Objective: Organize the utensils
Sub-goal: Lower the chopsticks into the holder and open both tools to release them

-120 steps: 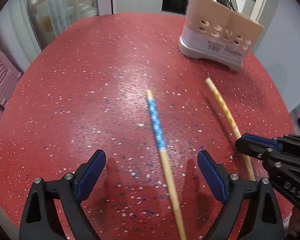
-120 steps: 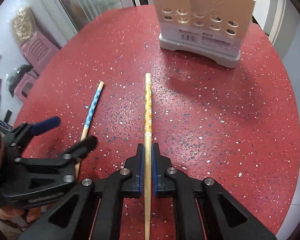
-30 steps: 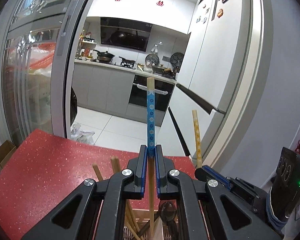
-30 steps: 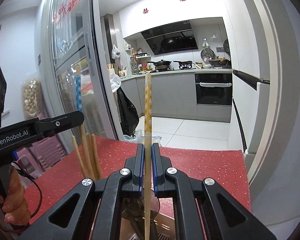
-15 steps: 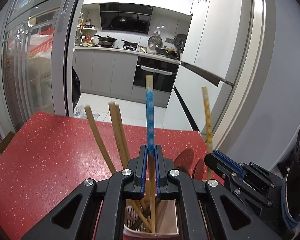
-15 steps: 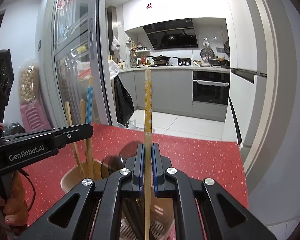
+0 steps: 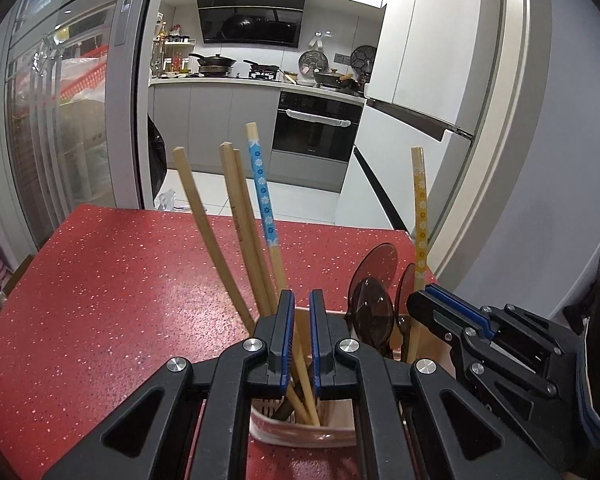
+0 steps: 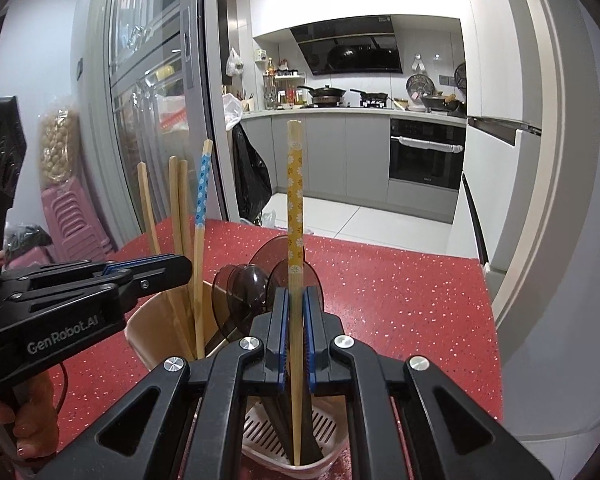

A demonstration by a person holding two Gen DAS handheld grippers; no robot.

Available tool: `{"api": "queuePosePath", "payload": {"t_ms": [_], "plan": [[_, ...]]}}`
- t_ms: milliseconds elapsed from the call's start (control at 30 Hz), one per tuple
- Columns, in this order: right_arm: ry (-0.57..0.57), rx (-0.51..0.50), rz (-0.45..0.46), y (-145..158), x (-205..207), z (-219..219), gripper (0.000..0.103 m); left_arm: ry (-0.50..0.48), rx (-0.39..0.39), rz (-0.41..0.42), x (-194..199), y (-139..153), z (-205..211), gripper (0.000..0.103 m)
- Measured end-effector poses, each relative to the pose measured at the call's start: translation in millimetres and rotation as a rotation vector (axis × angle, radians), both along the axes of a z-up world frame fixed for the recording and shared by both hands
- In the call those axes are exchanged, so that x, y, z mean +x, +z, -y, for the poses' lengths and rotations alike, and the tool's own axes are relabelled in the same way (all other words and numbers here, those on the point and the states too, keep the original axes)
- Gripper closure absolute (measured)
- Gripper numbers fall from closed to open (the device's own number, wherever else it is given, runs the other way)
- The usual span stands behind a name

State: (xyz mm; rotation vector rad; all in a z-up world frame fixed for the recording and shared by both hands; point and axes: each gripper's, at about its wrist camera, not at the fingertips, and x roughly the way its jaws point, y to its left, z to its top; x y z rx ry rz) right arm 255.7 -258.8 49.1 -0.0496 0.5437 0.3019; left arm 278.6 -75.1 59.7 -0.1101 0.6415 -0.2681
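Your right tool [image 8: 296, 312] is clamped on the yellow flowered wooden chopstick [image 8: 295, 200], upright, its tip down in the beige plastic utensil holder [image 8: 148, 332] on the red speckled surface [image 8: 400, 300]. Your left tool [image 7: 301, 320] is nearly together; the blue flowered wooden chopstick [image 7: 262, 188] leans between its pads, inside the holder.

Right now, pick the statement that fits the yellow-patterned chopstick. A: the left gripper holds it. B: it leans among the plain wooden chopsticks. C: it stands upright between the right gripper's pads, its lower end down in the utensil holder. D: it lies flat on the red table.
C: the yellow-patterned chopstick stands upright, clamped in the right gripper, and its tip reaches the slotted floor of the utensil holder.
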Motion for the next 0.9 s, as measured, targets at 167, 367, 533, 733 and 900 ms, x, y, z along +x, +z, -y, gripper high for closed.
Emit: {"api": "queuePosePath", "payload": {"t_ms": [167,367,533,733,900], "plan": [[0.001,0.01,-0.048,0.0,1.6,-0.6,0.093,0.001,0.002,-0.005,-4.4,0.5,-2.3,0.07],[-0.012,0.03,-0.083,-0.3,-1.1,2.2,0.067,0.003,0.013,-0.016,-11.5,-3.0,-7.2,0.07],[-0.03,0.058,-0.109,2.1,-6.3,6.4,0.059,0.006,0.022,-0.03,-17.0,-5.8,-11.7,0.07],[-0.053,0.059,-0.121,7.7,-19.6,7.0,0.05,0.013,0.047,-0.032,-28.1,-7.1,-15.7,0.07],[-0.086,0.073,-0.159,9.0,-35.6,8.5,0.041,0.041,0.068,-0.046,-39.6,-9.3,-25.4,0.07]]}}
